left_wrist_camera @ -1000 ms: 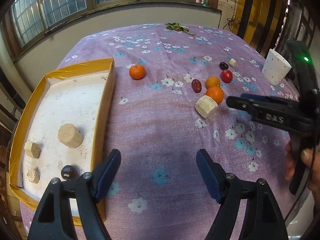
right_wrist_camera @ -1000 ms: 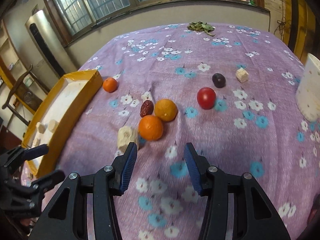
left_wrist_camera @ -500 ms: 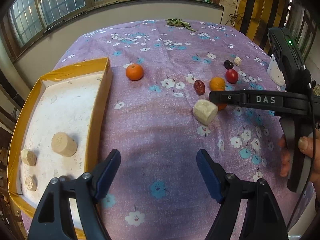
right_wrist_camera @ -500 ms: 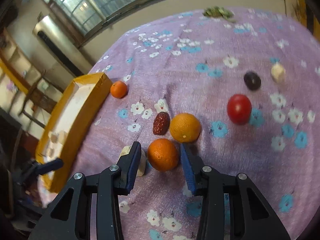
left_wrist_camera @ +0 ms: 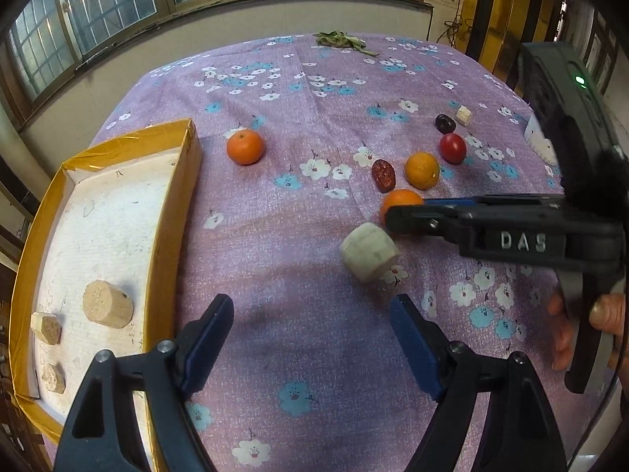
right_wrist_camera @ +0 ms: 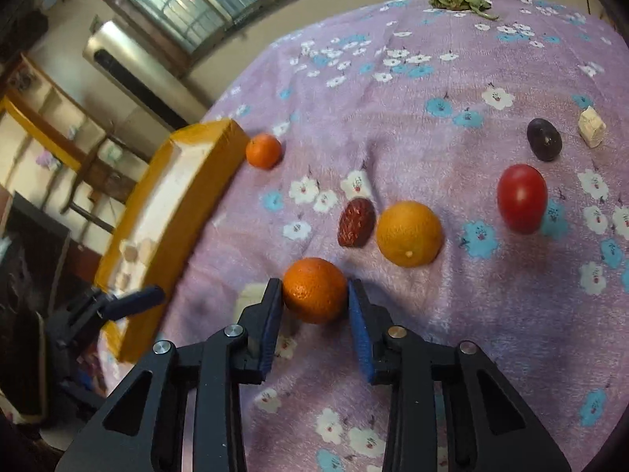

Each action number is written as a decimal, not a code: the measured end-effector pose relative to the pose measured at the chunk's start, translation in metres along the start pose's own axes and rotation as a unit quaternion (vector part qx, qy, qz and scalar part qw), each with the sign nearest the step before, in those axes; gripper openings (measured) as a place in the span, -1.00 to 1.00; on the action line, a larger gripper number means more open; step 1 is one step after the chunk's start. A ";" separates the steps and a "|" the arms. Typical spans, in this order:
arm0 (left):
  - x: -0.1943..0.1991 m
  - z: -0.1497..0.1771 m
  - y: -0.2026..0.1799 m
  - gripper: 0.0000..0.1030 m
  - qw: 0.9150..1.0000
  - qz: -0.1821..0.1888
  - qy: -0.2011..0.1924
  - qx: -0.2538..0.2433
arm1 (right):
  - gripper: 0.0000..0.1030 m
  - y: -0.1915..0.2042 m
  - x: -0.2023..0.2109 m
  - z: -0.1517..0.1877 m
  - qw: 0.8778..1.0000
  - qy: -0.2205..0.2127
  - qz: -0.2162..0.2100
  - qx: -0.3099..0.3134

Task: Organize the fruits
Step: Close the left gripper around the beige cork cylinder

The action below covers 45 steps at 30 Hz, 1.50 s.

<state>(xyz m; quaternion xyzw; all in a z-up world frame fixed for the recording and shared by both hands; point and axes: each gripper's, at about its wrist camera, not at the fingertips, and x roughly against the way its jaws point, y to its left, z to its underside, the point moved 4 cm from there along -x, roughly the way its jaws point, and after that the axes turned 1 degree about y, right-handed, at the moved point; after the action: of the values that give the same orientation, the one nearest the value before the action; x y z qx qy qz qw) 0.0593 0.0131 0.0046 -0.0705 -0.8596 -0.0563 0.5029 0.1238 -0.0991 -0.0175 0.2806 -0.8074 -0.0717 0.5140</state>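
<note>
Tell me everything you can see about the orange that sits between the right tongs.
The round, dimpled-skin orange is deep orange and looks whole. It rests on the purple flowered tablecloth, between the blue pads of the right tongs, which press or nearly press its sides. A pale cork-like cylinder lies just beside it; a lighter orange and a wrinkled dark red date lie just beyond, apart from it.

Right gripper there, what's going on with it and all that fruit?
A person works two handheld grippers. The right gripper has its pads against both sides of an orange that sits on the tablecloth. The left gripper hangs open and empty near the yellow tray, which holds only cork pieces.
</note>
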 end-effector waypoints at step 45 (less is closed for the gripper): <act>0.032 0.024 0.024 -0.21 0.992 0.115 -0.045 0.020 | -0.37 0.023 0.075 0.085 0.983 -0.081 0.161 -0.030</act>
<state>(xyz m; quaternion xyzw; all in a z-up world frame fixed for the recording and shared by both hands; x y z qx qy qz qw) 0.0278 0.0431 0.0219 -0.1619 -0.8685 0.0221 0.4681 0.0175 -0.1348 0.0119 0.1248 -0.8786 -0.0343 0.4597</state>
